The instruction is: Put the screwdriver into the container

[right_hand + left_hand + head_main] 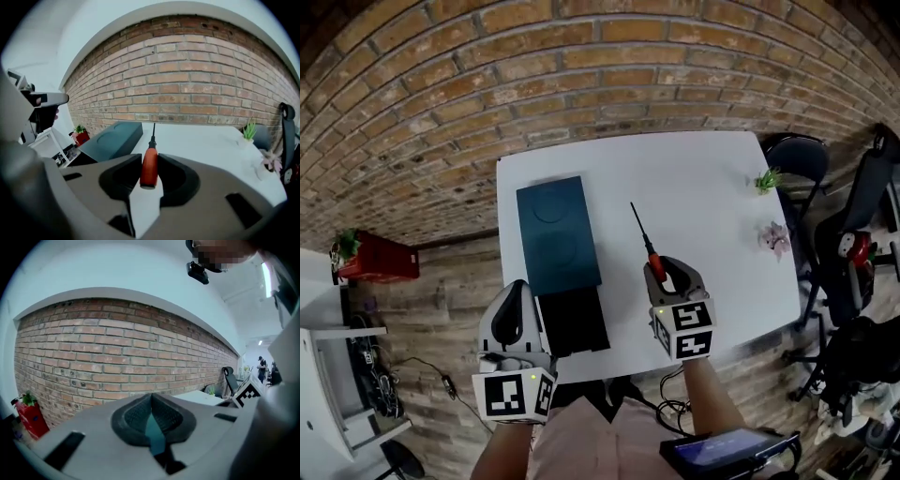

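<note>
So the right gripper (pixel 659 270) had its fingers clamped on the red handle of the screwdriver (pixel 639 225), lying on the white desk (pixel 703 187) right of the teal container (pixel 558 234), while the left gripper (pixel 517 286) had its fingers together.

A red brick wall (pixel 581 56) rises behind the white tabletop (pixel 712 187). Wood-plank floor (pixel 441 281) lies at the left, and a black chair (pixel 797 155) stands at the right.

A white table (pixel 694 187) bears teal container (pixel 558 234), screwdriver (pixel 643 236), green plant (pixel 767 180) and pink flower (pixel 773 238).
</note>
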Available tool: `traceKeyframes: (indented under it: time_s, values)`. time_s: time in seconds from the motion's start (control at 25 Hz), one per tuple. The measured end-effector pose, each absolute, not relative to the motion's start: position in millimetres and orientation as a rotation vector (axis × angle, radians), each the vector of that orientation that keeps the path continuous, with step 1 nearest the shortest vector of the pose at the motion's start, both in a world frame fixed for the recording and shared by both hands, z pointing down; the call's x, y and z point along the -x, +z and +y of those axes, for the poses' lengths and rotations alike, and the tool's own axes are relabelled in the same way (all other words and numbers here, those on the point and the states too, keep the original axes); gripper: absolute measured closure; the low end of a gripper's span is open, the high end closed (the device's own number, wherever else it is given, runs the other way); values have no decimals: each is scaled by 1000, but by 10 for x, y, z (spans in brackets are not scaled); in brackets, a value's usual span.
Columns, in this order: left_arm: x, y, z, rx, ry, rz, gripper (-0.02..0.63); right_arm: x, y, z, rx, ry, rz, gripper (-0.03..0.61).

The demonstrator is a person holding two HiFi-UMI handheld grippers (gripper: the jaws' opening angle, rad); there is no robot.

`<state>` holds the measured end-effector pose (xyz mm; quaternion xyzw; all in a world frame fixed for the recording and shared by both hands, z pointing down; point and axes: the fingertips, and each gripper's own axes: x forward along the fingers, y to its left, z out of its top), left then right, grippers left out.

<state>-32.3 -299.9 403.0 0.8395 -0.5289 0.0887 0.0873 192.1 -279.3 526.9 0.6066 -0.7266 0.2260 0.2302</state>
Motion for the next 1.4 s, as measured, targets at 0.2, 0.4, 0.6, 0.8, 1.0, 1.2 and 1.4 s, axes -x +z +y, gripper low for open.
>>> traceKeyframes:
  time_s: [0.2, 0.4, 0.6, 0.8, 1.0, 1.2, 1.4]
  values:
    - [269, 3605, -2852, -2561, 157, -1661, 601, -1855, 4530, -2927, -1697, 438, -2135, 468]
    - [332, 3267, -2484, -2572, 104, -1716, 601, -1655, 3956, -2689, -1673, 333, -2224, 468]
    - [415, 3007, -2219, -2573, 27, -1809, 601, -1516, 3576, -2535, -1639, 224, -2307, 468]
    - [617, 2963, -1838, -2523, 15, -1893, 601, -1326, 3452, -2285, -1576, 175, -2359, 468]
    - [801, 3050, -1508, -2446, 45, -1954, 601, -1125, 3495, -2040, -1486, 168, -2402, 468]
    - [943, 3142, -1367, -2399, 72, -1972, 601, -968, 3669, -1899, -1411, 199, -2399, 468]
    - [1079, 3292, -1419, -2362, 88, -1961, 601, -833, 3920, -1884, -1345, 253, -2372, 468]
